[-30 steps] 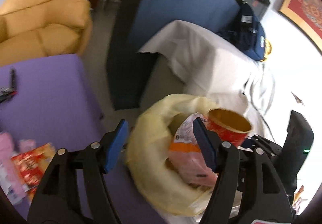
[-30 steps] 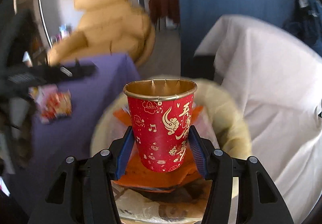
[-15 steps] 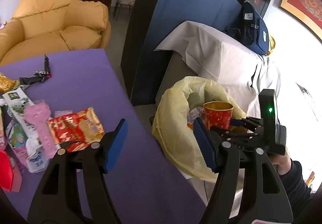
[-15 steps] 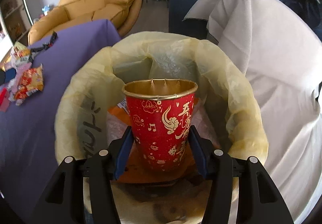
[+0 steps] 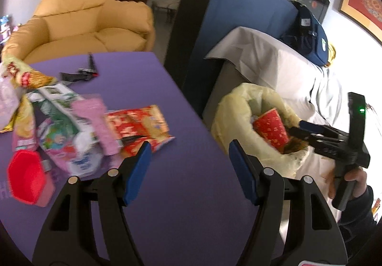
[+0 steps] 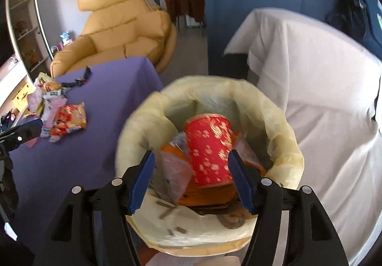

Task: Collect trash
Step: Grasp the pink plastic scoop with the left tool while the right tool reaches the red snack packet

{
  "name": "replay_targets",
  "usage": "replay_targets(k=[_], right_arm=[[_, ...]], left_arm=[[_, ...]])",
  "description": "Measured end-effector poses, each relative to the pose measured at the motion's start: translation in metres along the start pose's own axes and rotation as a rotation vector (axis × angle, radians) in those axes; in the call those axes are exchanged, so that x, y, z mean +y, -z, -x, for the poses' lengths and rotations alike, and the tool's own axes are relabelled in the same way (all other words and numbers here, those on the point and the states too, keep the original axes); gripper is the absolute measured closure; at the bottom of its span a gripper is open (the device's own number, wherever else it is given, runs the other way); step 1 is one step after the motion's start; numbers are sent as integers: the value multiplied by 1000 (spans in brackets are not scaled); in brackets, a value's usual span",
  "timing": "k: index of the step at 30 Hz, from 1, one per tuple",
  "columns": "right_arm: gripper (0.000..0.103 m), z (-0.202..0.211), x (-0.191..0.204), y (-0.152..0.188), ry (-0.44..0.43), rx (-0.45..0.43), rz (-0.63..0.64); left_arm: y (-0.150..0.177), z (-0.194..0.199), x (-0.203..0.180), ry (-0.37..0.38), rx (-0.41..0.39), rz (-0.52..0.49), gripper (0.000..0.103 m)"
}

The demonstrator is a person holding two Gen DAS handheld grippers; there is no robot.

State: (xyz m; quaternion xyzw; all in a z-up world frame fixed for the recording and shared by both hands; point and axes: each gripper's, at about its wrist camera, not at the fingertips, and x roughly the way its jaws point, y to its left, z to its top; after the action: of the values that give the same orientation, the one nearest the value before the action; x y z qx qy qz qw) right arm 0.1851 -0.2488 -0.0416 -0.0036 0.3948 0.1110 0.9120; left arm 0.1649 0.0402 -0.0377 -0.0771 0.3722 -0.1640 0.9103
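Right gripper [image 6: 189, 176] is held over the yellow-lined trash bin [image 6: 284, 122] at frame centre; its jaws have just been opening and nothing is gripped. The red paper cup [image 6: 209, 151] is seen blurred and tipped, mouth away from the camera, between the blue pads but clear of the left one; contact with the right pad cannot be told. It sits inside the bin over orange and clear wrappers. In the left wrist view the left gripper [image 5: 189, 171] is spread wide and empty, above the purple table [image 5: 191, 184]. A pile of snack wrappers [image 5: 71, 127] is left on the table at mid-left, including a red-and-gold packet [image 5: 138, 125] and a red plastic tray [image 5: 26, 176]. The bin is seen at right of that frame, just beside the table edge.
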Motion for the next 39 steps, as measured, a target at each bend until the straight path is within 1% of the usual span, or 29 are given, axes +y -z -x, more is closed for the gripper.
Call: replay_targets(k=[1, 3, 5, 8, 12, 15, 19, 23, 25, 28, 30, 32, 33, 34, 37, 39], right_arm=[[43, 4, 7, -1, -18, -21, 6], [43, 5, 19, -3, -63, -33, 10], [43, 5, 34, -3, -133, -46, -3], [43, -3, 66, -1, -224, -37, 16], [43, -18, 114, 4, -278, -14, 89], [43, -29, 135, 7, -331, 13, 108], [43, -44, 156, 11, -360, 49, 128], [43, -58, 166, 16, -367, 82, 131], [43, -63, 168, 18, -362, 92, 128], [43, -67, 171, 21, -356, 100, 127], [43, -70, 171, 23, -354, 108, 125], [43, -70, 172, 25, -351, 106, 124], [43, -69, 171, 25, -352, 105, 123], [43, -68, 171, 26, -354, 104, 121], [43, -68, 170, 27, -361, 107, 114], [43, -68, 169, 28, -365, 107, 113]], left_arm=[[2, 4, 7, -11, -7, 12, 39], [6, 10, 20, -27, -14, 38, 39], [10, 16, 34, -48, -19, 70, 39], [16, 25, 54, -82, -29, 118, 39], [21, 34, 70, -127, -54, 146, 39], [23, 39, 82, -153, -68, 170, 39], [28, 43, 101, -158, -68, 223, 39], [23, 40, 111, -121, -55, 270, 39], [16, 38, 109, -109, -61, 266, 39], [-5, 29, 102, -115, -79, 229, 39], [-22, 18, 93, -128, -91, 183, 39], [-35, 6, 87, -147, -85, 146, 39], [-40, -3, 84, -168, -72, 120, 39], [-45, -14, 82, -204, -55, 93, 39], [-49, -35, 86, -250, -15, 77, 42], [-48, -48, 93, -270, 24, 86, 47]])
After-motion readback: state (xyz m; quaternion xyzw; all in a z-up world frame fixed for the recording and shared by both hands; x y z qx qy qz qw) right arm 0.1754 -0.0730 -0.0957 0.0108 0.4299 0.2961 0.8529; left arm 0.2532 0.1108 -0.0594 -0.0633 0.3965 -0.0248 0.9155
